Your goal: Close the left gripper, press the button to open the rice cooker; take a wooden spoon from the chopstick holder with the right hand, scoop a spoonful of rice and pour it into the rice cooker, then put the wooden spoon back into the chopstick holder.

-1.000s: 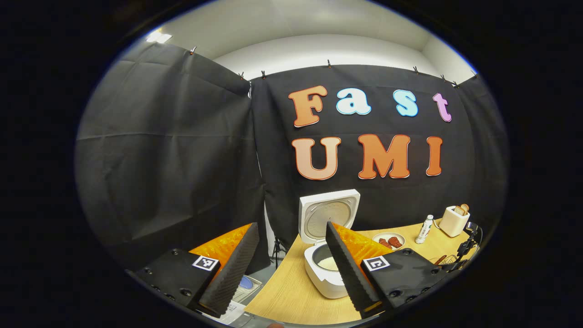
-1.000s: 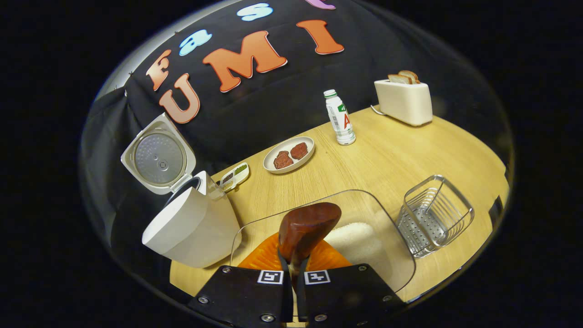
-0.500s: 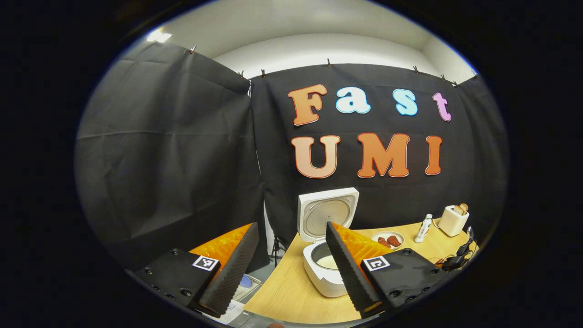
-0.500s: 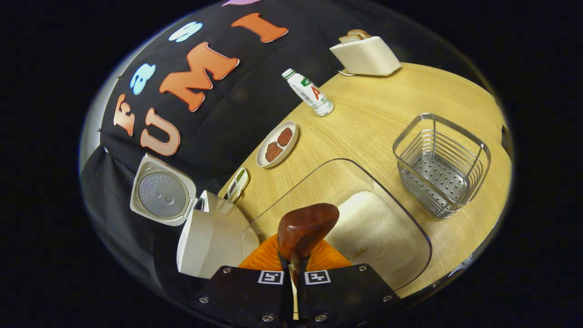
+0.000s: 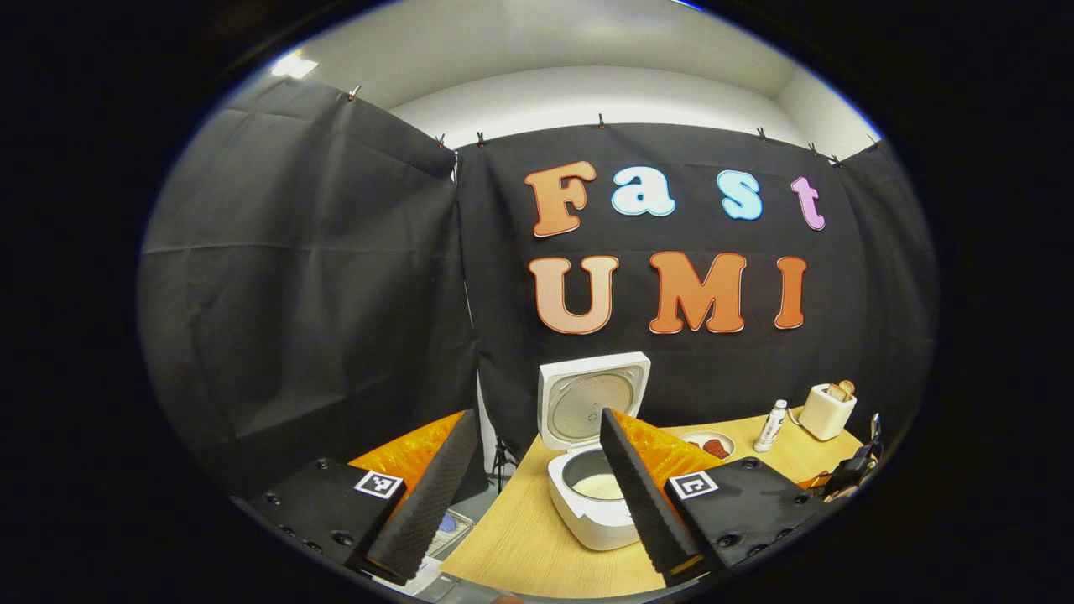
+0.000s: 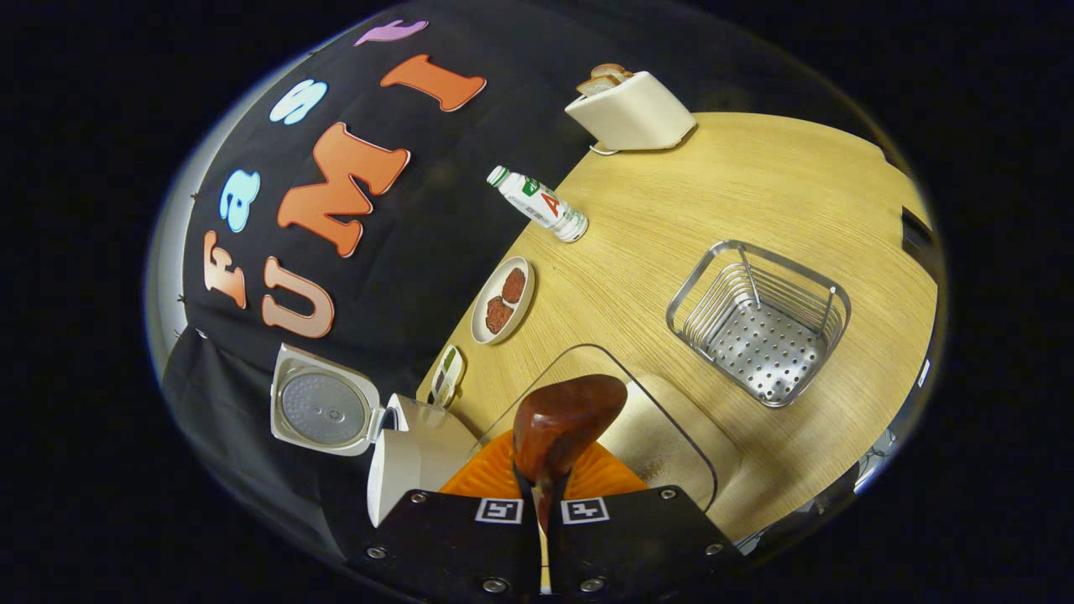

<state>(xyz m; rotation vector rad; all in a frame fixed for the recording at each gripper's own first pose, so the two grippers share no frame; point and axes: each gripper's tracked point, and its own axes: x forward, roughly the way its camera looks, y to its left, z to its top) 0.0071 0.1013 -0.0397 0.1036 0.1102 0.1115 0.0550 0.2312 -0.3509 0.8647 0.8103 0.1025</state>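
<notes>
While right gripper (image 6: 541,503) clamps the stiff, light wooden spoon (image 6: 564,424) by its handle | left gripper (image 5: 537,495) gapes wide, near the table's left edge.

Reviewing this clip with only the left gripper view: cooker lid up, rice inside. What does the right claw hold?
Observer: The right claw is shut on the wooden spoon, gripped by its handle.
Operator: Where is the spoon's bowl?
Observer: Above the clear rice tray, with its back toward the camera, so any load is hidden.
Operator: And the chopstick holder?
Observer: The chopstick holder stands upright on the table beside the tray, with nothing visible inside.
</notes>
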